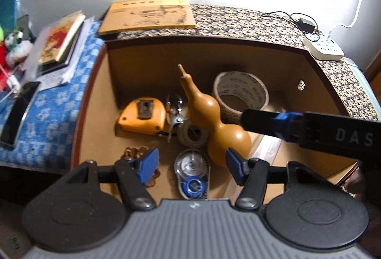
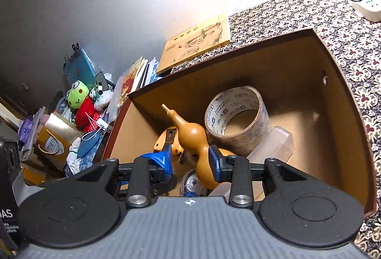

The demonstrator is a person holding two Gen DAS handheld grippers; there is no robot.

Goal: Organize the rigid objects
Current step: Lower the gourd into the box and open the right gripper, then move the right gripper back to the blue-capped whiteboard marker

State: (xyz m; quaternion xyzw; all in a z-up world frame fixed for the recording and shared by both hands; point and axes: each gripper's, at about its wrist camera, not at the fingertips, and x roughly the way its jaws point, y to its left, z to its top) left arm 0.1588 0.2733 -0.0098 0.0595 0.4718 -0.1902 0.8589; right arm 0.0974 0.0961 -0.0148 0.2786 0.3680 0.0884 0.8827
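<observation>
- We saw, at the left of the left wrist view, an orange tape measure (image 1: pixel 142 116) lying on the floor of the brown box (image 1: pixel 238 49), with a small metal clip (image 1: pixel 175 113) just beside it.
- Low in that view, the left gripper (image 1: pixel 190 165) stood open with nothing between its blue pads; a correction-tape dispenser (image 1: pixel 192 174) lay below the gap.
- At centre, the gourd (image 1: pixel 209 120) was the task's thing: inside the box, its long axis tilted, stem toward the upper left, fat bulb toward the lower right.
- We judged the right gripper (image 2: pixel 189 161) the nearer one. In the right wrist view its pads sat on either side of the gourd's waist and appeared to clamp it.
- Under the gourd lay a small tape roll (image 1: pixel 192 136), touching or nearly so; we could not tell which.
- To the right stood a large packing-tape roll (image 1: pixel 240 94), just beside the gourd's upper bulb, and a clear plastic case (image 2: pixel 273 144) behind it.
- We judged that roll and the box wall the likeliest obstacles to a lift.
</observation>
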